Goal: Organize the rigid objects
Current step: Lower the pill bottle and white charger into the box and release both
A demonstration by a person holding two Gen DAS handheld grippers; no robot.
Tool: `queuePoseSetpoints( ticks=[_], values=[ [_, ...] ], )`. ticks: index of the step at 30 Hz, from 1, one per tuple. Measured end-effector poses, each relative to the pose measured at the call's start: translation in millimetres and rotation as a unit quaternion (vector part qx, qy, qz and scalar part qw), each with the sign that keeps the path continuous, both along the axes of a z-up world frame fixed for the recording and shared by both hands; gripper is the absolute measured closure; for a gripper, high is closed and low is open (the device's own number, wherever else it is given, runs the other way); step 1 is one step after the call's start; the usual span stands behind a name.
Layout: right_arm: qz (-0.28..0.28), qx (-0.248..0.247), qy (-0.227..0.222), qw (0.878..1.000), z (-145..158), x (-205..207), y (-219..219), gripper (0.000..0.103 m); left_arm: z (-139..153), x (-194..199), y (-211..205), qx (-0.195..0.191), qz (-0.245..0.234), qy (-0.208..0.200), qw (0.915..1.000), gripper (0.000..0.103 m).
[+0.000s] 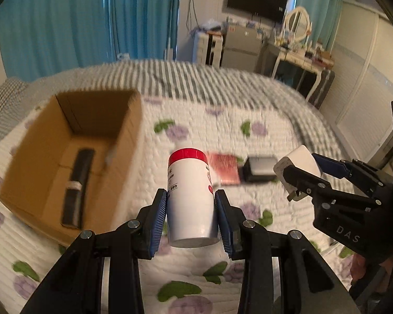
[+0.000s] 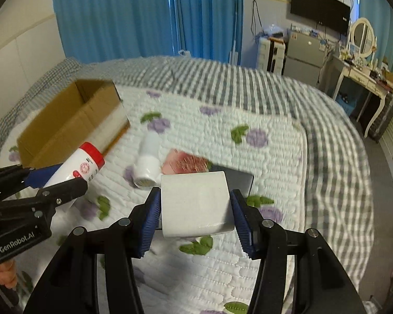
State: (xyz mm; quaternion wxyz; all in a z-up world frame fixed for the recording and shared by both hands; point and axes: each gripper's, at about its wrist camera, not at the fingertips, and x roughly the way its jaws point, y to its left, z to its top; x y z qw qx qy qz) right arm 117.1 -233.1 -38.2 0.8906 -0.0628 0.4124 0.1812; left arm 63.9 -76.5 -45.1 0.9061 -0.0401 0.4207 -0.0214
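My left gripper (image 1: 190, 209) is shut on a white bottle with a red cap (image 1: 190, 191) and holds it above the bed, right of an open cardboard box (image 1: 39, 172). A black bar-shaped object (image 1: 77, 185) lies in the box. My right gripper (image 2: 196, 209) is shut on a white plug adapter (image 2: 196, 204), also seen in the left wrist view (image 1: 298, 167). A small white bottle (image 2: 148, 162), a red packet (image 2: 186, 164) and a dark flat box (image 2: 238, 180) lie on the quilt. The left gripper with its bottle (image 2: 78, 167) shows at the left.
The floral quilt (image 2: 222, 144) covers a bed with a grey checked blanket (image 2: 249, 83) behind. Blue curtains (image 2: 144, 13), a fridge (image 2: 304, 55), a dressing table (image 2: 361, 76) and a wall screen (image 2: 319, 5) stand at the far side of the room.
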Motion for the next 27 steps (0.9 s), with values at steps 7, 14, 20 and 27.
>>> queuePoseSetpoints(
  ticks=[7, 14, 20, 27],
  values=[
    [0.030, 0.005, -0.055, 0.998, 71.4, 0.8, 42.2, 0.050, 63.7, 1.2, 42.9, 0.031, 0.010, -0.061, 0.9976, 0.066],
    [0.068, 0.019, -0.083, 0.994, 116.8, 6.8, 103.4, 0.050, 88.6, 6.9, 97.4, 0.045, 0.018, -0.080, 0.9956, 0.066],
    [0.104, 0.014, -0.090, 0.990, 125.2, 16.3, 164.6, 0.050, 76.5, 15.0, 142.3, 0.056, 0.034, -0.074, 0.9951, 0.066],
    [0.131, 0.001, -0.067, 0.989, 94.0, 38.2, 221.4, 0.050, 38.2, 26.1, 178.7, 0.050, 0.043, -0.044, 0.9968, 0.066]
  ],
)
